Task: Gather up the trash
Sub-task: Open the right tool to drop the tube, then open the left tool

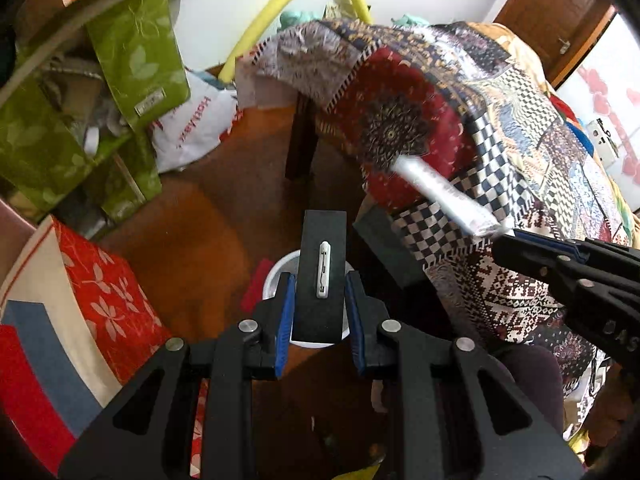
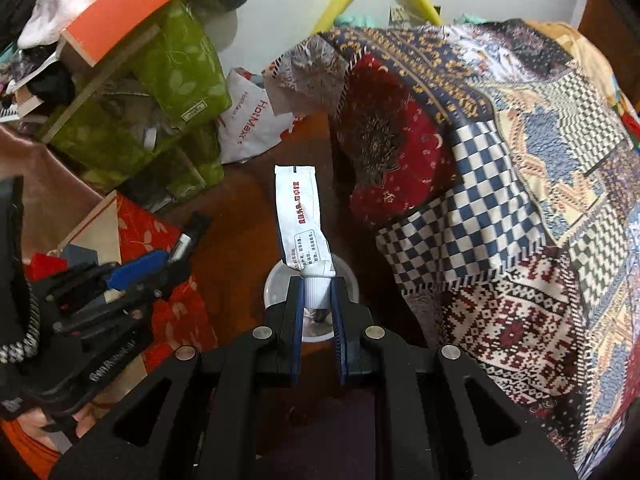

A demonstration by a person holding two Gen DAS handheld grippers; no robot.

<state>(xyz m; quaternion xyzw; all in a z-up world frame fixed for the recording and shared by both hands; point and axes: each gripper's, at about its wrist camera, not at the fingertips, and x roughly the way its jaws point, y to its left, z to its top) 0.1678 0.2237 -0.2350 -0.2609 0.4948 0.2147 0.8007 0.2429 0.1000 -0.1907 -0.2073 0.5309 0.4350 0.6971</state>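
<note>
Take the cup (image 1: pixel 276 276) on the floor as your landmark. Your left gripper (image 1: pixel 320 300) holds a card (image 1: pixel 322 276) directly over it. Your right gripper (image 2: pixel 318 300) holds a tube (image 2: pixel 300 220) above it. The draped blanket (image 2: pixel 500 200) stands right of the cup; storage boxes (image 2: pixel 160 80) lie behind-left.

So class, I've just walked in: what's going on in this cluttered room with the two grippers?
A person is collecting trash with a gripper in each hand. The left gripper is shut on a flat black box with a small white clip on it. The right gripper is shut on the cap end of a white tube. Both hang over a small white bin on the wooden floor, beside a patchwork blanket.
</note>
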